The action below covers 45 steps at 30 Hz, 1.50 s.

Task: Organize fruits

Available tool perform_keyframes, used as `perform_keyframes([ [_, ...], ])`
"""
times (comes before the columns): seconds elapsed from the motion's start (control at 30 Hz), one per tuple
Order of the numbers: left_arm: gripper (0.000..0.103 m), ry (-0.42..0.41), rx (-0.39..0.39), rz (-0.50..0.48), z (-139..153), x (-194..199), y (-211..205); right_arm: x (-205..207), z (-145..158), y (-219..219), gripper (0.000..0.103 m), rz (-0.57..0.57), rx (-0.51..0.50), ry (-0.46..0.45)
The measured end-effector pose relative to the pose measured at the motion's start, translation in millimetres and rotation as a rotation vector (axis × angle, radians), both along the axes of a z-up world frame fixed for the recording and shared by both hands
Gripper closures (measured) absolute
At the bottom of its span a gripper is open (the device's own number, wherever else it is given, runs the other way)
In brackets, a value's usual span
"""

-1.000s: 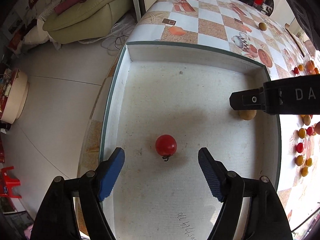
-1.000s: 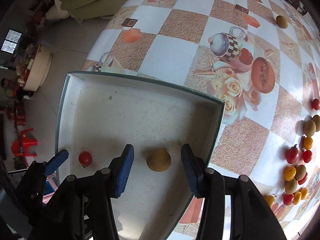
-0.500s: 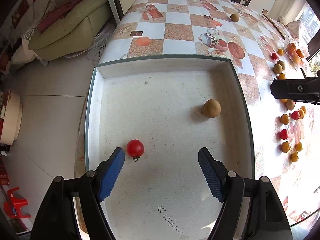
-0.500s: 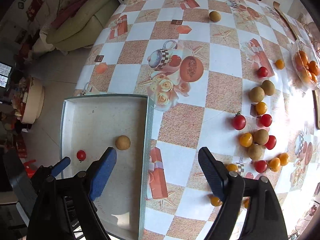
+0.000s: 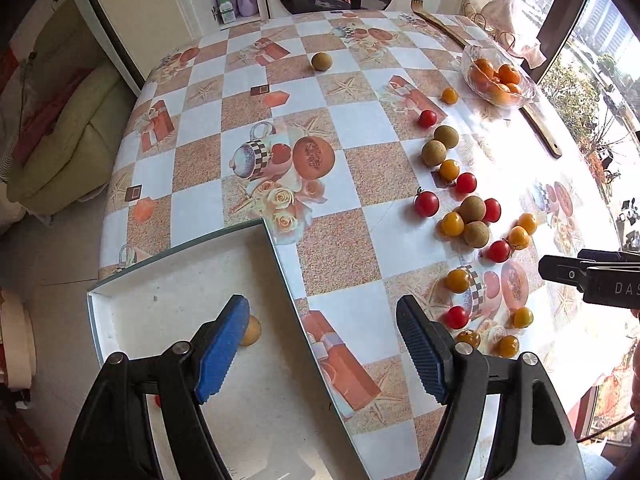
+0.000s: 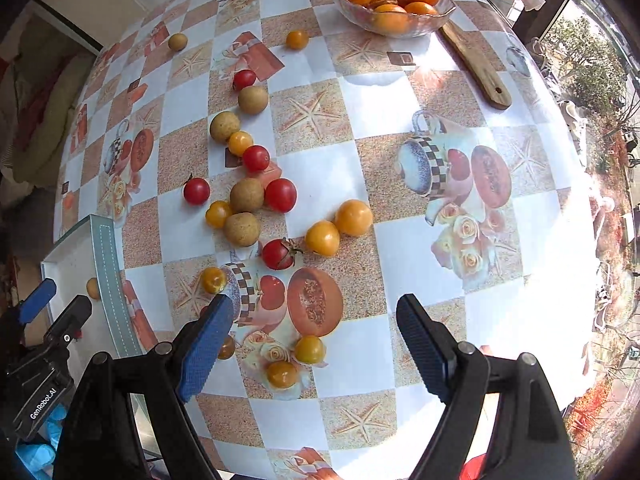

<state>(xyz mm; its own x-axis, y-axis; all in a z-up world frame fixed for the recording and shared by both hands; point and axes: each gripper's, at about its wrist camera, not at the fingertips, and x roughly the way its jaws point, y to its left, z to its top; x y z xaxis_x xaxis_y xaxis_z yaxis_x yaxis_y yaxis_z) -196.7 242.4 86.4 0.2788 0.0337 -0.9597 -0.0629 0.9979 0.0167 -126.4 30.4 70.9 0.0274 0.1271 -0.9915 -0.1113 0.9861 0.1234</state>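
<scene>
Holding both the left gripper (image 5: 322,344) and right gripper (image 6: 316,340) released, we'd pinch each thin-skinned, rolling cherry tomato (image 6: 278,254) gently across its middle.

"GenRobot.AI" in white letters along the black body of the left gripper (image 6: 38,308), seen in the right wrist view. "DAS", white capitals cut off by the frame edge, on the black body of the right gripper (image 5: 592,280), seen in the left wrist view. Faint handwritten marks on the white floor of the tray (image 5: 280,432) near the bottom edge of the left wrist view, too small and cropped to read. A white label on the small bottle (image 5: 227,11) beyond the far edge of the table, print illegible. No lettering legible on the patterned tablecloth (image 6: 328,184).
</scene>
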Motion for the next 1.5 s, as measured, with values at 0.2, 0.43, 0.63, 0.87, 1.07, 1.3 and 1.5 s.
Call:
perform_keyframes([
  [0.2,0.026,0.072,0.0,-0.013,-39,33,-27,12,-14,-31,0.017,0.027,-0.076,0.004],
  [0.43,0.026,0.111,-0.059,0.048,-68,63,-33,24,-35,-39,0.028,0.126,-0.106,0.002],
  [0.63,0.026,0.121,-0.049,0.046,-80,82,-40,22,-43,-25,0.037,0.251,-0.091,-0.011],
  [0.87,0.026,0.096,-0.037,0.042,-83,89,-45,30,-47,-3,0.037,0.308,-0.083,-0.055],
  [1.07,0.026,0.089,-0.023,0.03,-83,94,-43,42,-46,19,0.047,0.345,-0.071,-0.079],
  [1.3,0.055,0.071,-0.035,0.0,-76,94,-63,57,-42,27,0.075,0.297,-0.04,-0.067],
  [1.5,0.076,0.062,-0.083,-0.041,-68,97,-80,67,-42,16,0.075,0.229,0.018,-0.032],
])
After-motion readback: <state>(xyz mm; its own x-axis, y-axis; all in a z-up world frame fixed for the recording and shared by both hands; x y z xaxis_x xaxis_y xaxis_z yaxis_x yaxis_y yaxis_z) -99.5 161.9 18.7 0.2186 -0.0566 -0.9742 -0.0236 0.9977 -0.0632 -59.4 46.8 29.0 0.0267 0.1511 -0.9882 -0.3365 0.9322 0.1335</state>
